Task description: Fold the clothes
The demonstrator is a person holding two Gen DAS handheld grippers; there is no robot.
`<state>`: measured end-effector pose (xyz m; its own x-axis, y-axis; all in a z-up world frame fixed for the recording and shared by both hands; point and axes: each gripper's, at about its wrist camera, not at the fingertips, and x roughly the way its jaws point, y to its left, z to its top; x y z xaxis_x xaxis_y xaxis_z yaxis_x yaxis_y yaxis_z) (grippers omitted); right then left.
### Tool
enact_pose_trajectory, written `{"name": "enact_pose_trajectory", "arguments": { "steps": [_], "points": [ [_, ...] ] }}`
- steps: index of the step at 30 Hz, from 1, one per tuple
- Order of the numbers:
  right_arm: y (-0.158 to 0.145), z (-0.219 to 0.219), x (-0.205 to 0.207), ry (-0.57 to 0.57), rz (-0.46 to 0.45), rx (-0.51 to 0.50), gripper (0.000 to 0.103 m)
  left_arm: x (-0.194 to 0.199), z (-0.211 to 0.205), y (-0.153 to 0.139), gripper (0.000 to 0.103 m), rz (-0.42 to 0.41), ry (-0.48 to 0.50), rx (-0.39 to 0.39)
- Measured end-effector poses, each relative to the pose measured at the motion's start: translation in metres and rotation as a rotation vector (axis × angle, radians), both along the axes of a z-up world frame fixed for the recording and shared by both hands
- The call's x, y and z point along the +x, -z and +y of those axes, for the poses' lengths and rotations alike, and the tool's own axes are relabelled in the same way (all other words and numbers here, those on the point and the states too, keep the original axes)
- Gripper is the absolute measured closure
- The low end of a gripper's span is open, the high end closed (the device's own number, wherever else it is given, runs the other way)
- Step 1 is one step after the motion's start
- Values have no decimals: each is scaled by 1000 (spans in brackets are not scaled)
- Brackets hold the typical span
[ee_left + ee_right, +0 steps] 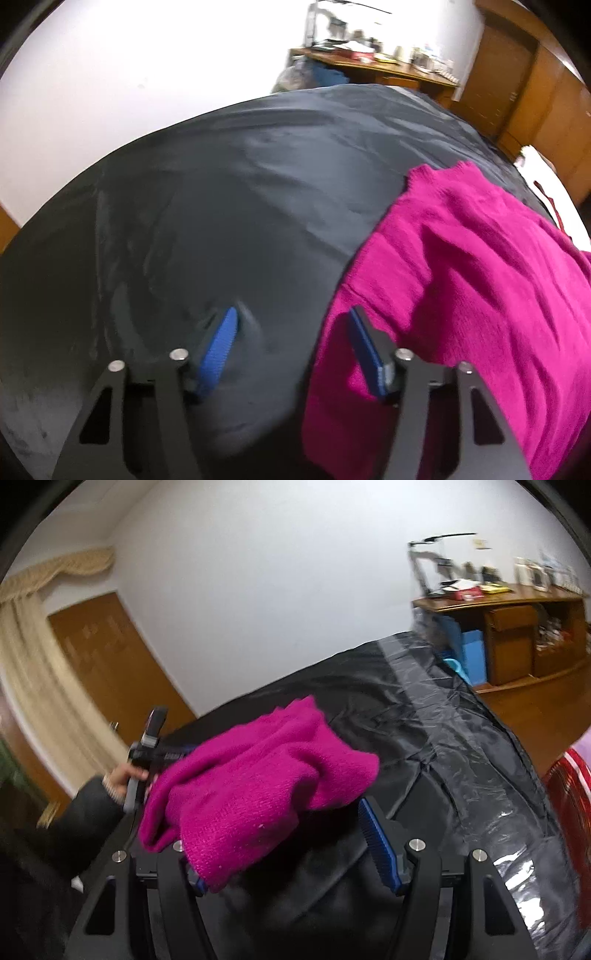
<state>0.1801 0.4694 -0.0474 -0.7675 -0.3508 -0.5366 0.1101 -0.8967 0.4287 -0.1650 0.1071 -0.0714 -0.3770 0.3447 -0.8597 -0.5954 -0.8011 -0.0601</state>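
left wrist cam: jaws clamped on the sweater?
No: the left gripper jaws stand wide apart over the dark sheet, with the magenta sweater beside them, ungripped.

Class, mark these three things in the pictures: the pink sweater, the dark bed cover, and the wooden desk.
Pink sweater (480,266): left wrist view, middle of the knit.
Dark bed cover (221,192): left wrist view, bare stretch left of the sweater.
Wooden desk (509,602): right wrist view, front edge of its top.

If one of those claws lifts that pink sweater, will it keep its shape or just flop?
Probably flop: the sweater already lies in soft, rumpled folds and drapes over a right finger. The fuzzy knit looks likely to grip the ribbed blue fingers rather than slip. On the slick-looking dark sheet it might slide or bunch when pushed.
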Motion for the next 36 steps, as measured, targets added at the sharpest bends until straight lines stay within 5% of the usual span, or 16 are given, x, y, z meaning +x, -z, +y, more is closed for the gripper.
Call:
{"name": "enact_pose_trajectory", "arguments": {
  "steps": [2,6,11,18,21,25,26,31,36],
  "points": [
    [3,5,2,-4,8,-11,35,3,2,0,62,-1,44,15],
    [4,32,16,39,80,-152,35,12,8,-1,77,-30,128,36],
    [-2,48,20,121,96,-170,35,27,14,-3,77,-84,182,48],
    [0,19,-12,28,97,-153,35,25,22,-2,75,-91,148,34],
    [6,3,-32,-25,72,-127,35,25,22,-2,68,-81,141,22],
    [12,-10,-63,-40,7,-55,35,25,21,-1,71,-83,134,37],
    [13,-10,-70,-40,-3,-52,35,25,21,-1,95,-94,135,52],
    [22,-3,-108,-18,-70,-42,35,27,15,-2,96,-124,128,131],
    [34,3,-129,24,-145,2,35,46,8,-28,96,-115,180,292]
  ]
}}
